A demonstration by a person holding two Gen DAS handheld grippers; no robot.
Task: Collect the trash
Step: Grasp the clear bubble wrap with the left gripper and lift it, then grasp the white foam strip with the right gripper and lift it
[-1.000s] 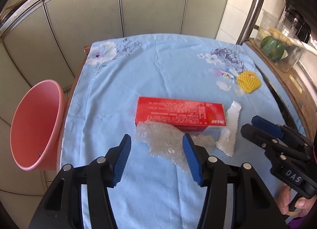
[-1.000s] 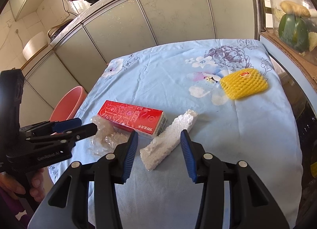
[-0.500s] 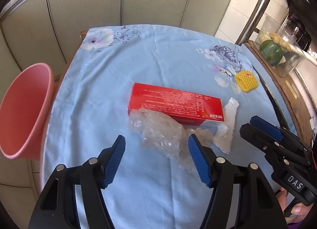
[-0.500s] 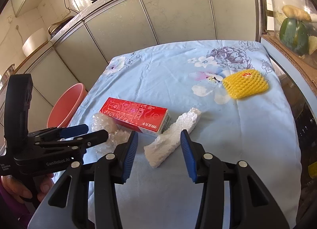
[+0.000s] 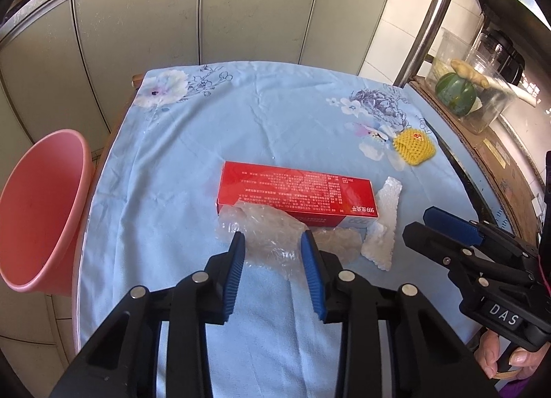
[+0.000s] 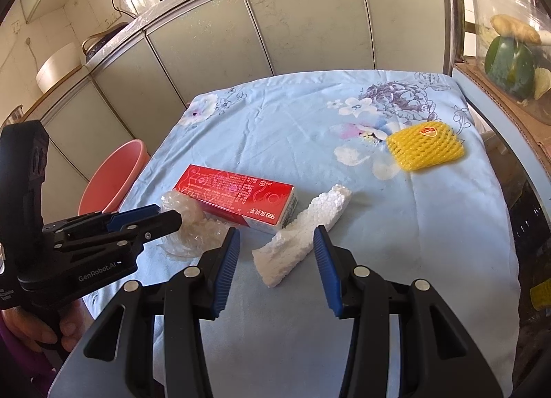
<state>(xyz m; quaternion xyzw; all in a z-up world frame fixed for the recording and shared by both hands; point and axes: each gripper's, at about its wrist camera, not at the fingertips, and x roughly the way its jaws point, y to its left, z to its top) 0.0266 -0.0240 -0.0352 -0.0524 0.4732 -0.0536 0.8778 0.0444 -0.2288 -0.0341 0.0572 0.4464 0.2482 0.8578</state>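
1. The wrap (image 5: pixel 272 239) lies on the cloth (image 5: pixel 275 122), touching the red box (image 5: pixel 296 194); our left gripper (image 5: pixel 272 243) is closing around it, pads perhaps not yet pressing.
2. Next we clamp, lift, and carry it to the pink bin (image 5: pixel 41 212).
3. Our right gripper (image 6: pixel 275 243) straddles the foam (image 6: pixel 303 232), fingers apart.
4. Earlier the left jaws stood wider.

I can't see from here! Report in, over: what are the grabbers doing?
Left gripper closing around clear crumpled plastic. Right gripper open over white foam strip. Red box touching the plastic. Pink basin waiting beside table.
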